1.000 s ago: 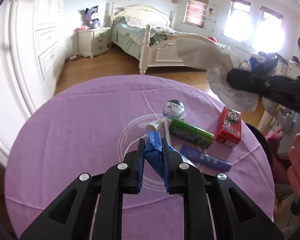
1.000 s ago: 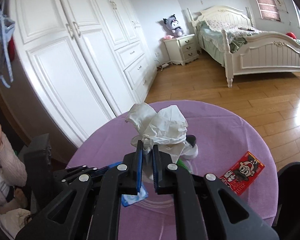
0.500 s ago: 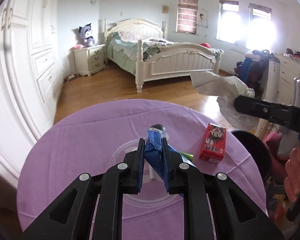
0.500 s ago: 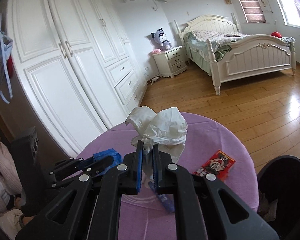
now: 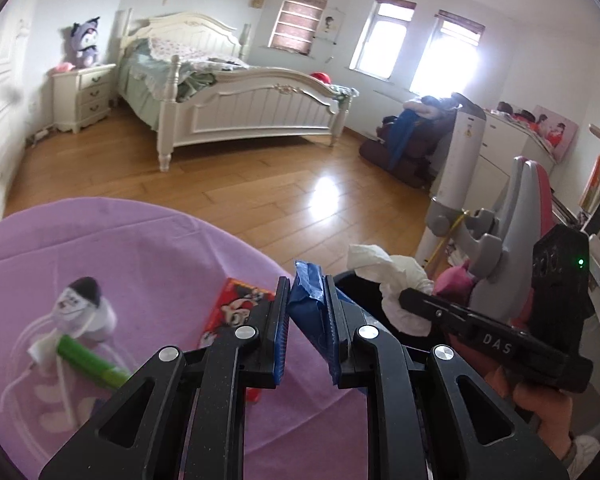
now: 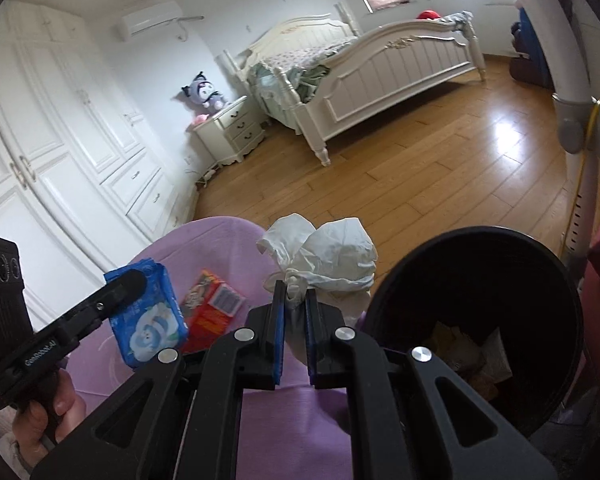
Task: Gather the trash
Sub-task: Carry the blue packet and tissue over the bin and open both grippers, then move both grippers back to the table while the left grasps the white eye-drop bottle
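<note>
Right gripper (image 6: 295, 300) clamps the crumpled tissue (image 6: 332, 256); black bin (image 6: 476, 320) waits at its three o'clock, nearer than the left gripper (image 5: 307, 308) pinching its blue packet (image 5: 310, 304).

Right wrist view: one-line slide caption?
Right tongs clamp a crumpled white tissue beside the open black bin; left tongs hold a blue packet over the purple table.

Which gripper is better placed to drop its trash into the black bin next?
Right: the right gripper holds the crumpled tissue beside the black bin; the left gripper's blue packet is farther off.
</note>
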`<state>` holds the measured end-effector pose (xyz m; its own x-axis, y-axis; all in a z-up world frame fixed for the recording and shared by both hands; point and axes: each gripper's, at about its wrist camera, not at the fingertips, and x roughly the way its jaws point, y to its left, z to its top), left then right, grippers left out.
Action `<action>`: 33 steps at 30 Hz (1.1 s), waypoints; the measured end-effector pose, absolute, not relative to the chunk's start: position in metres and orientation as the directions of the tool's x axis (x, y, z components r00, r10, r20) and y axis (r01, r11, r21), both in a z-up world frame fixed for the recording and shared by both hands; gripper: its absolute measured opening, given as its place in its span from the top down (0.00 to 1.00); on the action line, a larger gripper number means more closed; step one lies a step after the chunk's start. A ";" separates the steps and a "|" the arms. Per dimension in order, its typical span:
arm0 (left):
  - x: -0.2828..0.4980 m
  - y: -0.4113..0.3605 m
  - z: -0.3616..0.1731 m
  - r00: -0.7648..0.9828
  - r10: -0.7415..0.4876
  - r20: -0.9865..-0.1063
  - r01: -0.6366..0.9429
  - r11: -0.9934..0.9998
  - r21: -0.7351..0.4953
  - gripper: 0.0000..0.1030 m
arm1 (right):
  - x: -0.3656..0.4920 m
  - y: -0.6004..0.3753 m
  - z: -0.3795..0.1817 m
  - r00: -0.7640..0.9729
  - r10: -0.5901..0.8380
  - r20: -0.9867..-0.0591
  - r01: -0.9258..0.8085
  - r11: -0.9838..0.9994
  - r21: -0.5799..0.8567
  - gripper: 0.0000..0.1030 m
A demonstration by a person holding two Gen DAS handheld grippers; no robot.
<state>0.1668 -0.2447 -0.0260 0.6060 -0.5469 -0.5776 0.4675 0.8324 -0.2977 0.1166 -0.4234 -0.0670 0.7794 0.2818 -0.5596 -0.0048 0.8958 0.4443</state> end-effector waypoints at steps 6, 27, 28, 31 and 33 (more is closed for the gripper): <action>0.183 -0.298 -0.042 0.541 -0.591 -0.598 0.508 0.797 -0.328 0.84 | 0.114 -0.462 -0.092 0.783 0.234 -0.577 0.096 0.871 0.483 0.91; 0.182 -0.360 -0.041 0.533 -0.553 -0.640 0.558 0.799 -0.225 0.36 | 0.087 -0.508 -0.115 0.782 0.249 -0.571 0.161 0.805 0.572 0.32; 0.180 -0.354 -0.039 0.537 -0.552 -0.638 0.556 0.800 -0.224 0.36 | 0.088 -0.505 -0.113 0.780 0.257 -0.571 0.154 0.806 0.572 0.32; 0.173 -0.333 -0.033 0.559 -0.541 -0.628 0.537 0.814 -0.223 0.36 | 0.089 -0.487 -0.106 0.777 0.276 -0.566 0.119 0.819 0.562 0.32; 0.171 -0.310 -0.030 0.575 -0.527 -0.626 0.505 0.831 -0.236 0.36 | 0.092 -0.473 -0.101 0.771 0.294 -0.565 0.087 0.830 0.550 0.32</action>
